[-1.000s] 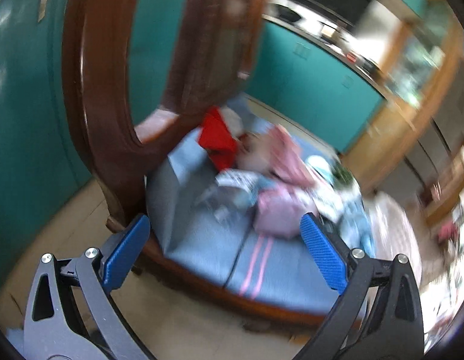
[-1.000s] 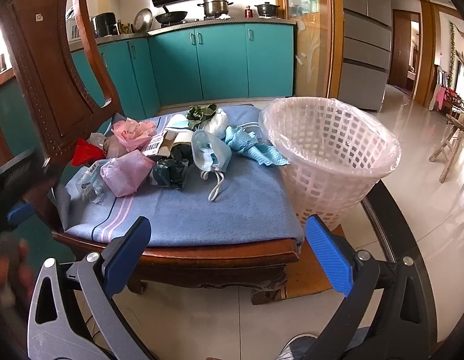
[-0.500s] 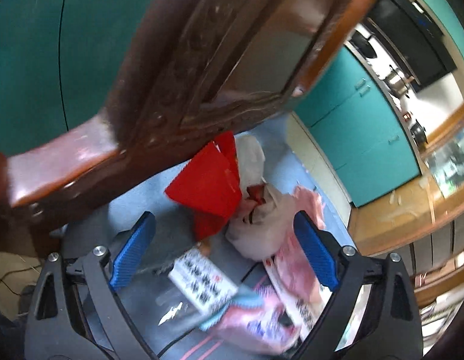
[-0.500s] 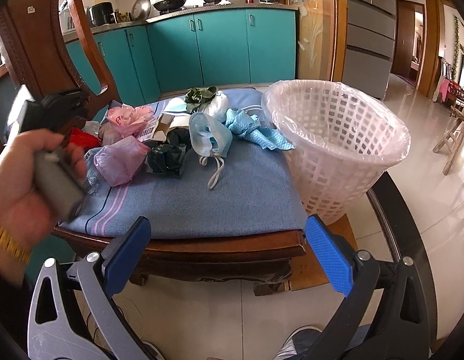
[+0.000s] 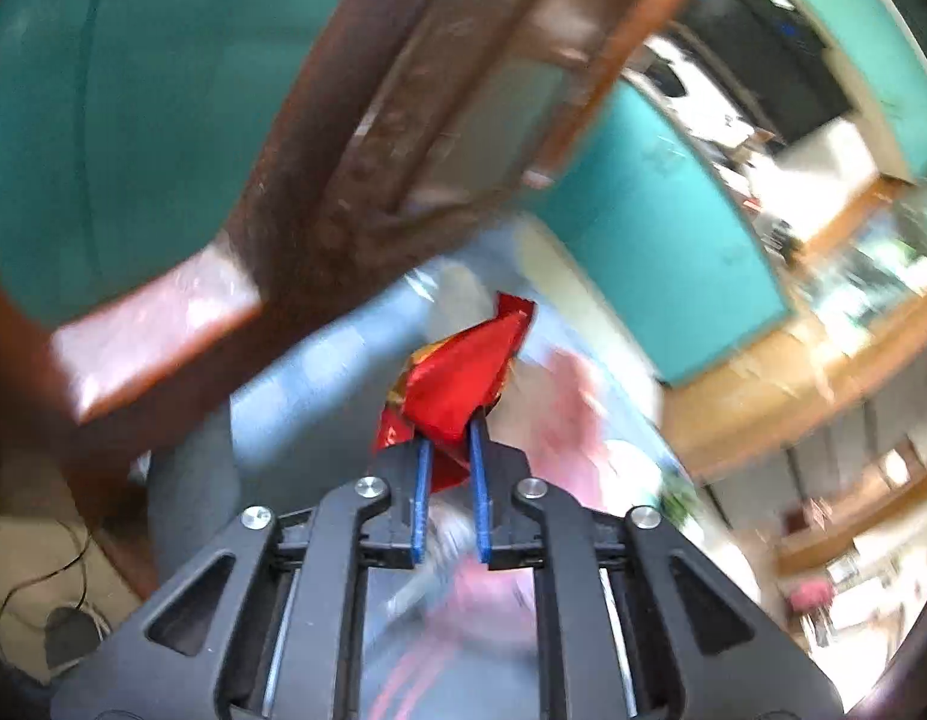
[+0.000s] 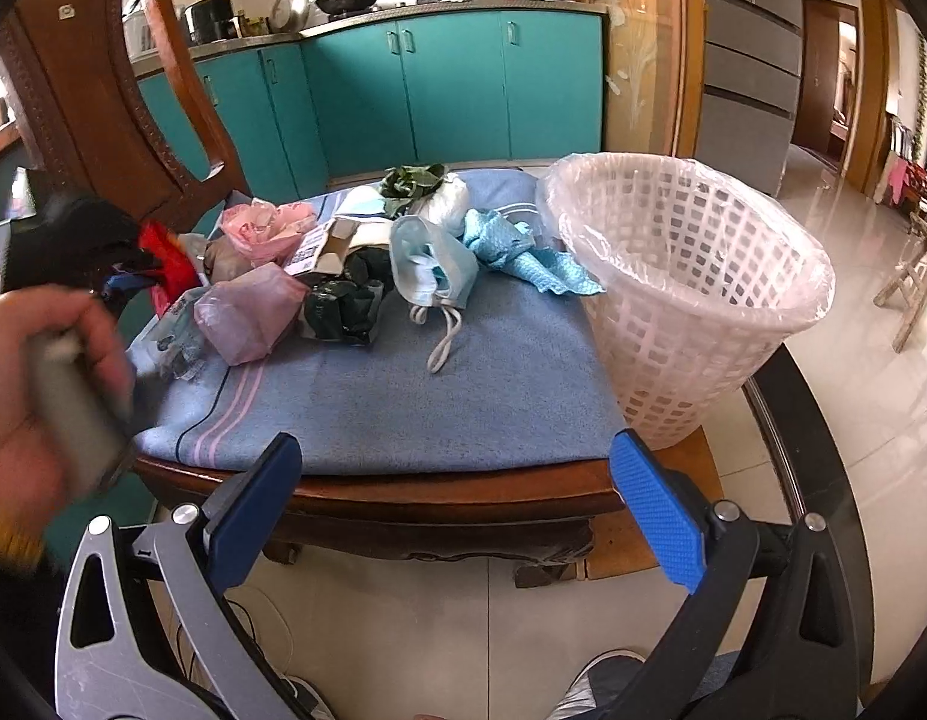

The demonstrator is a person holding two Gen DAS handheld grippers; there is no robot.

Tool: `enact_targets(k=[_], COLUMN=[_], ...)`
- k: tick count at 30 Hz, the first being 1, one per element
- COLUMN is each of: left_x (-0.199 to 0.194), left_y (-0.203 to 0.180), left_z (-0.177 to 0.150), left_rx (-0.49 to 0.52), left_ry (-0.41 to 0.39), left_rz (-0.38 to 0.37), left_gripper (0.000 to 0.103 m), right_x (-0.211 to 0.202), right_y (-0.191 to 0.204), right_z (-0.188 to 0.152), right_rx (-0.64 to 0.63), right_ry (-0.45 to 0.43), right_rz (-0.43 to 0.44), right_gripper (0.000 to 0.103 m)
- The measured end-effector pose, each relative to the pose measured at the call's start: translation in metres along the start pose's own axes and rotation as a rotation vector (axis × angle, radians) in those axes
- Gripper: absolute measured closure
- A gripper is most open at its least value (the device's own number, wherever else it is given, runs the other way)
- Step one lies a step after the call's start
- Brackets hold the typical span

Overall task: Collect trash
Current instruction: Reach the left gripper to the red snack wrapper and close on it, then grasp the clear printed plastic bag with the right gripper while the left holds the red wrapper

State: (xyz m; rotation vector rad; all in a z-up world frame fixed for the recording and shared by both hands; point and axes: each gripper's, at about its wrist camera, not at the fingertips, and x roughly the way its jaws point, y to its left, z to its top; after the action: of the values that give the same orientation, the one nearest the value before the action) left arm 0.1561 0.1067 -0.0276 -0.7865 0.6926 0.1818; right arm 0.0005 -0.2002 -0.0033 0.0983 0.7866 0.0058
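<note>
Pinching a red wrapper [image 5: 457, 384], the left gripper [image 5: 450, 444] holds it above the chair's blue cloth [image 6: 403, 396] near the back left corner; the right gripper [image 6: 457, 492] hangs wide open by the front edge, the white basket [image 6: 691, 300] standing at the right edge

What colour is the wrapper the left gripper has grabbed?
Red, with a bit of yellow print near the fold; the wrapper shows best in the left wrist view, pinched in the left gripper.
</note>
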Motion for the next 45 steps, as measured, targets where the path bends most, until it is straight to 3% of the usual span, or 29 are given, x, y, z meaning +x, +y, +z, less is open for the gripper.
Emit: enact_targets(k=[2, 5, 10, 13, 16, 20, 22, 24, 27, 28, 29, 31, 36, 39, 45], left_x=[-0.024, -0.079, -0.14, -0.145, -0.154, -0.162, -0.164, -0.162, -0.167, -0.166, -0.165, -0.167, -0.165, -0.165, -0.156], left_y=[-0.001, 0.009, 0.036, 0.029, 0.025, 0.019, 0.017, 0.02, 0.023, 0.022, 0.021, 0.021, 0.014, 0.011, 0.002], left_z=[-0.005, -0.021, -0.039, -0.037, -0.043, -0.046, -0.047, -0.044, -0.045, -0.047, -0.047, -0.046, -0.043, -0.045, -0.052], left_rx=[0.065, 0.224, 0.371, 0.425, 0.465, 0.479, 0.471, 0.465, 0.466, 0.469, 0.473, 0.479, 0.472, 0.481, 0.526], left_ry=[0.014, -0.076, -0.273, -0.291, -0.31, -0.352, -0.364, -0.366, -0.361, -0.359, -0.357, -0.356, -0.351, -0.353, -0.298], left_rz=[-0.084, -0.177, -0.158, -0.145, -0.131, -0.119, -0.111, -0.11, -0.109, -0.109, -0.108, -0.105, -0.102, -0.103, -0.111], left_gripper=[0.091, 0.091, 0.092, 0.092, 0.092, 0.092, 0.092, 0.092, 0.092, 0.092, 0.092, 0.092, 0.092, 0.092, 0.091], right_x=[-0.002, -0.006, 0.002, 0.014, 0.042, 0.071, 0.08, 0.092, 0.115, 0.126, 0.13, 0.135, 0.108, 0.064, -0.029], right_y=[0.001, 0.001, 0.026, 0.055, 0.088, 0.125, 0.137, 0.145, 0.153, 0.155, 0.155, 0.156, 0.146, 0.135, 0.09], right_z=[0.001, 0.006, 0.026, 0.035, 0.042, 0.043, 0.043, 0.044, 0.046, 0.046, 0.045, 0.044, 0.048, 0.055, 0.064], right_rx=[-0.012, -0.028, -0.086, -0.104, -0.062, -0.037, 0.001, 0.046, 0.114, 0.146, 0.16, 0.168, 0.095, 0.026, -0.151], right_ry=[-0.012, -0.028, 0.012, 0.028, 0.102, 0.182, 0.193, 0.203, 0.239, 0.273, 0.284, 0.281, 0.214, 0.152, -0.058], right_rz=[0.009, 0.041, 0.24, 0.339, 0.447, 0.527, 0.584, 0.588, 0.596, 0.606, 0.617, 0.623, 0.637, 0.71, 0.638], right_gripper=[0.003, 0.003, 0.003, 0.004, 0.022, 0.046, 0.049, 0.051, 0.065, 0.079, 0.1, 0.102, 0.102, 0.102, 0.102])
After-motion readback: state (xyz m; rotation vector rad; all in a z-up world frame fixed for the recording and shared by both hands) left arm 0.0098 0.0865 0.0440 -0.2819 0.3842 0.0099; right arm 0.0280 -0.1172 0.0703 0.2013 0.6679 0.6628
